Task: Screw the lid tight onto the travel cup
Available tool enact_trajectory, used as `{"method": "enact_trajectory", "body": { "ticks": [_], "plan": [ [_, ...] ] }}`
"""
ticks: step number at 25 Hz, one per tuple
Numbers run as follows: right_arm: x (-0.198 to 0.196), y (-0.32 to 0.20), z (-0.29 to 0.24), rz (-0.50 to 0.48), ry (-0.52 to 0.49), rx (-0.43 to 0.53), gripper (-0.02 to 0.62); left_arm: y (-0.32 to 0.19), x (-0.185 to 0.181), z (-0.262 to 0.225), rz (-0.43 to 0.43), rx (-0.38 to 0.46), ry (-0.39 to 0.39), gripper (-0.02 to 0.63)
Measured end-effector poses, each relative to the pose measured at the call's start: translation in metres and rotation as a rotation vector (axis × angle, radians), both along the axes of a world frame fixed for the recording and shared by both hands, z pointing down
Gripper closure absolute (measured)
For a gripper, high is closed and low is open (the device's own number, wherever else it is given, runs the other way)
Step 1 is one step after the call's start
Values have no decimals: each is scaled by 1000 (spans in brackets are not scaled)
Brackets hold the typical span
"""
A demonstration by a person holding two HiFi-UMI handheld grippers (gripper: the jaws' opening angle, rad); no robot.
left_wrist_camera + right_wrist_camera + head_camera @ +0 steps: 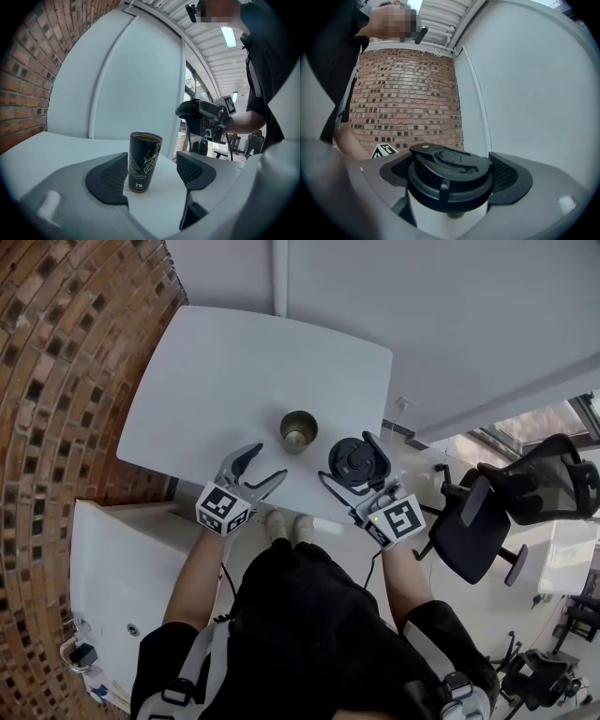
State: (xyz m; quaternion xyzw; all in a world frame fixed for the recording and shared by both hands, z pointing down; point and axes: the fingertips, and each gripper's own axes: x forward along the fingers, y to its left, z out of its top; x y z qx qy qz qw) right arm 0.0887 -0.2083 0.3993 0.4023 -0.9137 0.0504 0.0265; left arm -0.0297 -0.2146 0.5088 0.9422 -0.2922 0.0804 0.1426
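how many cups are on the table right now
1. The travel cup stands open on the table near its front edge, just ahead of the open left gripper. Its lid is held in the right gripper. No other cup shows.

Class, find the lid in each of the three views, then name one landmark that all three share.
Head view: lid at centre, right of the cup.
Left gripper view: lid right of centre, held in the air.
Right gripper view: lid bottom centre, clamped between the jaws.
Shared landmark: the brick wall.
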Motion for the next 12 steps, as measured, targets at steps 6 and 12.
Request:
{"method": "enact_trajectory", "body": {
  "ticks": [6, 12],
  "plan": [
    [4, -9, 19, -49, 4, -35, 115, -18, 19, 35, 55, -56, -15, 268],
    [13, -16, 36, -36, -10, -59, 115, -36, 33, 69, 61, -14, -110, 219]
  ]
}}
